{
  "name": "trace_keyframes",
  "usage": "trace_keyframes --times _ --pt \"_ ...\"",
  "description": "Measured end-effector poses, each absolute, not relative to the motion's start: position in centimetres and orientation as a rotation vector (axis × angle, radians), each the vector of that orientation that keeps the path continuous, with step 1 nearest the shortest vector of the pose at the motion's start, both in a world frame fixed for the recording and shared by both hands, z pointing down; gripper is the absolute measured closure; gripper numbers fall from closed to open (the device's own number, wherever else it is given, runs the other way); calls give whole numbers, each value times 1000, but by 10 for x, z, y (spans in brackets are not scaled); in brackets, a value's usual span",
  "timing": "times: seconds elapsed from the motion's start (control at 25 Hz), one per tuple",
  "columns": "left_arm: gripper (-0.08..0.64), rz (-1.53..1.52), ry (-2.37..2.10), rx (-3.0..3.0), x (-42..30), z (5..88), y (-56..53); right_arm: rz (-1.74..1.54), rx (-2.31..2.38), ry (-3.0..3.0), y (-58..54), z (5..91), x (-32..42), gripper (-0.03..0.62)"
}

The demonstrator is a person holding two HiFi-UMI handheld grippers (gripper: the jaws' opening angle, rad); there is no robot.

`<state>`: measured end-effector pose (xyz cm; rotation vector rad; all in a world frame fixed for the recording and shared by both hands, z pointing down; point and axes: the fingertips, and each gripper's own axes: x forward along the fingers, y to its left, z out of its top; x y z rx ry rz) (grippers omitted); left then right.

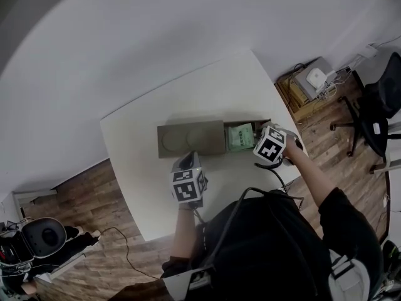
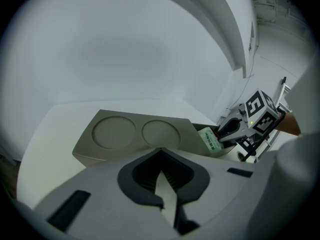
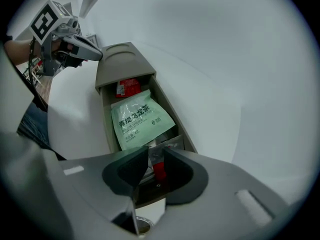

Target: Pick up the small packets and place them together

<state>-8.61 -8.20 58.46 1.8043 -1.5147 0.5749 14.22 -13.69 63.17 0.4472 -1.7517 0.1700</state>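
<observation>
A grey box (image 1: 191, 139) lies on the white table (image 1: 144, 168), its right end open as a tray. In the tray lie a green packet (image 3: 140, 121), a red packet (image 3: 129, 87) behind it, and a small red-and-silver packet (image 3: 159, 165) at the near end. My right gripper (image 3: 155, 156) points steeply down into the tray; its jaws stand a narrow gap apart with the red-and-silver packet between them. My left gripper (image 2: 167, 199) hovers at the box's front edge, jaws slightly apart with nothing between. The green packet (image 1: 240, 137) also shows in the head view.
The box lid (image 2: 137, 134) has two round recesses. The table's right corner lies just beyond the tray. On the wood floor stand a crate with white devices (image 1: 313, 83), an office chair (image 1: 376, 115) at the right, and a dark round device (image 1: 44, 237) at the lower left.
</observation>
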Motion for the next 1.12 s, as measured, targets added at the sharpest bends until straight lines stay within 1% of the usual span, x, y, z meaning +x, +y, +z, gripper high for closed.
trace_keyframes --times 0.16,0.24,0.28,0.36,0.72,0.92,1.12 --pt "563 574 -1515 1809 -85 584 -77 160 467 -1749 -133 630 144 512" --pt "563 574 -1512 1812 -85 585 -78 148 498 -1740 -135 627 147 543" --pt "563 574 -1512 1813 -85 585 -78 137 520 -1736 -137 626 149 572" --pt "563 575 -1512 1814 -85 585 -76 118 553 -1736 -137 622 154 582" --pt "563 560 -1511 1805 -87 583 -83 78 635 -1805 -147 577 154 588" --pt "563 560 -1553 1805 -88 583 -81 -39 718 -1877 -153 539 149 589" --pt "563 489 -1549 1799 -83 570 -73 -214 762 -1994 -166 500 119 589"
